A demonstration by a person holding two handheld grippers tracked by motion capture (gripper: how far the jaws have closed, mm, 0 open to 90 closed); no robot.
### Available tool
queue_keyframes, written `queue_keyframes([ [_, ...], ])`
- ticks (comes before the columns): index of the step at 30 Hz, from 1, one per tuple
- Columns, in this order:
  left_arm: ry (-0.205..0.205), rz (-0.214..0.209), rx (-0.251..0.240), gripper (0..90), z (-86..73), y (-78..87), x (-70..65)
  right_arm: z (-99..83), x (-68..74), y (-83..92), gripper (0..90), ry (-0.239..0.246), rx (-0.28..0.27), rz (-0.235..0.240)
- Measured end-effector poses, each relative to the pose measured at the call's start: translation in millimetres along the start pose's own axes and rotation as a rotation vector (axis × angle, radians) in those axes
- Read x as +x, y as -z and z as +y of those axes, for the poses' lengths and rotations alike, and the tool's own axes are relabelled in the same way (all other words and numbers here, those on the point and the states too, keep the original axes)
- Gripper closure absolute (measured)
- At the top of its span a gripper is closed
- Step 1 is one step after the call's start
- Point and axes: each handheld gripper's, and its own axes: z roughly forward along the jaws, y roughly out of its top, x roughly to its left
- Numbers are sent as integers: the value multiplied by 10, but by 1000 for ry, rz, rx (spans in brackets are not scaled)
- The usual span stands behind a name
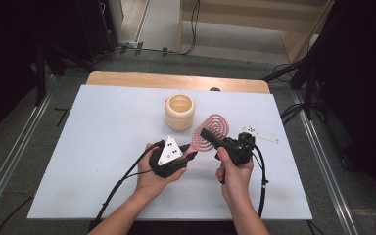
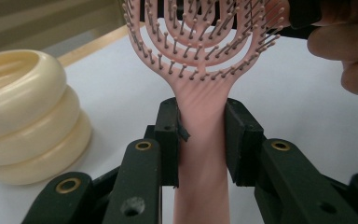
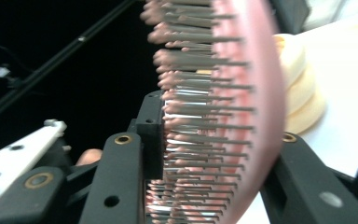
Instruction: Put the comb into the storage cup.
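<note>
Plastic is the likely stuff of the pink hairbrush [image 1: 209,132]: a thin, openwork head of nested loops studded with fine pins, tapering into a smooth, flat handle. It should be light and easy to lift, though the glossy handle looks a little slippery and the looped head probably flexes if squeezed hard.

The brush is held off the white table [image 1: 103,161], just in front of the cream ribbed pot [image 1: 179,111] and slightly to that pot's right. The pot itself (three fat stacked rings, matt and rounded) stands untouched.

The left gripper [image 2: 200,140] is clamped on the handle just below the neck, pads flat against both narrow edges; that is the best place to take hold, since the handle is solid there and stiff enough to bear pressure. The right gripper [image 3: 209,154] has closed across the head, one jaw pressing on the pin tips and the other behind the curved back (a poorer purchase, I judge, because the pins bend and the open frame could give or twist).

Beyond the brush, to the pot's right and nearer the person, the grey plate [image 1: 259,133] on the right gripper juts out over the table.
</note>
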Motion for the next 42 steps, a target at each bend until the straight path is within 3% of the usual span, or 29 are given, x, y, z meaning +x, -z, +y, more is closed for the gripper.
queue_keyframes([
  [3, 17, -19, -10, 694, -8, 5, 18, -2, 7, 15, 612, 16, 2, 9],
  [4, 31, -21, -17, 609, -8, 11, 28, -5, 27, 30, 614, 55, -7, 7],
  [7, 67, -22, -38, 429, 3, 40, 60, 1, 60, 55, 616, 105, -4, -9],
  [13, 111, -45, -67, 257, -25, 162, 132, 3, 105, 73, 616, 172, 1, -18],
  [22, 168, 10, -89, 17, -199, 462, 311, -2, 169, 72, 617, 225, 12, -16],
  [29, 205, 30, -122, 0, -296, 690, 433, 0, 183, 63, 617, 255, 17, -22],
  [37, 191, 83, -128, 0, -442, 938, 501, 28, 192, 63, 617, 269, 24, -25],
  [42, 196, 118, -132, 0, -543, 1089, 550, 68, 198, 56, 617, 289, 31, -51],
])
